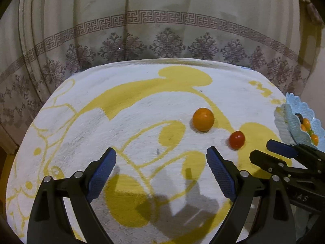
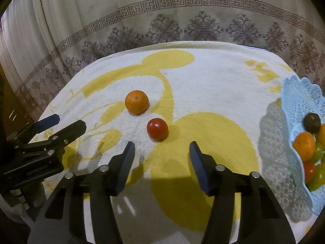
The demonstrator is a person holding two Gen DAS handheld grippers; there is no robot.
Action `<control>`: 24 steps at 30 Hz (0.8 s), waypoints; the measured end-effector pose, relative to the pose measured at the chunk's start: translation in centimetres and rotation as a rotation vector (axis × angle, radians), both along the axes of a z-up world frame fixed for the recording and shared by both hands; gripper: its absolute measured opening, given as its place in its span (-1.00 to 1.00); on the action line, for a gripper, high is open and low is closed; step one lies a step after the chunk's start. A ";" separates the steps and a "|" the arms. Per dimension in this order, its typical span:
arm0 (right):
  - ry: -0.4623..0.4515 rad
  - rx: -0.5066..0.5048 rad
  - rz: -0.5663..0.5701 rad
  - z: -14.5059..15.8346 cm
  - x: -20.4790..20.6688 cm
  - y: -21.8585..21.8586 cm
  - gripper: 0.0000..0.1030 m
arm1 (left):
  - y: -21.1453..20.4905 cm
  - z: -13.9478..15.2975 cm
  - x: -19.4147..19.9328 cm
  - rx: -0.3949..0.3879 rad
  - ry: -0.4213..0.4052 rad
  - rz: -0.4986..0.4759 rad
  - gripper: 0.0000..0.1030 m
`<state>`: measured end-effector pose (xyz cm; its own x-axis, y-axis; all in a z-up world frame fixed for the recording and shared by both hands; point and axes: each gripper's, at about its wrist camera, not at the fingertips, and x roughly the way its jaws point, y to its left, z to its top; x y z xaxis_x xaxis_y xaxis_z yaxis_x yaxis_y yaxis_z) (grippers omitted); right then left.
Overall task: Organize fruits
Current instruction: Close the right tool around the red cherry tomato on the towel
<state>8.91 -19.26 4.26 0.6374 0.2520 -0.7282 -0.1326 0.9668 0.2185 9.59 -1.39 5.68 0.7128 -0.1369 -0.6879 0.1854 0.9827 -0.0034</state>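
Tomato (image 2: 157, 129), red and round with no long axis to speak of, rests on the yellow-and-white towel (image 2: 203, 77) covering the table, just beyond the tips of my right gripper (image 2: 161, 152) and slightly left of its centre line; nothing shows which way its stem end faces. My right gripper's jaws stand apart with only towel between them, touching nothing. My left gripper (image 1: 161, 158) is spread wide and empty; from it the tomato (image 1: 236, 139) lies ahead and well to the right, outside the jaws.

Farther out sits the orange (image 2: 136, 102), also round, close behind the tomato and to its left, the two fruits apart. In the right wrist view its top carries a small dark dimple, turned up toward the camera; the left wrist view shows only smooth skin on the orange (image 1: 203, 119).

Pale blue lace basket (image 2: 300, 97) at the right edge holds orange, red, green and one dark fruit, plainly seen from the right wrist; the left wrist view catches just a sliver of the basket (image 1: 292, 109), partly behind my right gripper (image 1: 262, 152). A patterned curtain (image 2: 182, 20) hangs behind the table.
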 end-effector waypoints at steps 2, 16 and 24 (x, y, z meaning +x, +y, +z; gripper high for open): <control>0.007 -0.001 0.010 -0.2 0.7 0.3 -0.09 | 0.3 -0.2 0.3 -0.001 0.005 0.008 0.75; 0.039 -0.047 0.025 -1.9 4.3 1.7 -0.34 | 1.1 -0.9 1.2 0.001 0.030 0.042 0.74; 0.036 -0.015 0.021 -1.4 3.6 0.9 -0.46 | 0.6 -1.2 2.4 0.021 0.044 0.040 0.74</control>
<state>12.52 -18.39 2.84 0.6049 0.2538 -0.7547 -0.1456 0.9671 0.2085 11.99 -0.77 4.51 0.6861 -0.0937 -0.7214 0.1460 0.9892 0.0103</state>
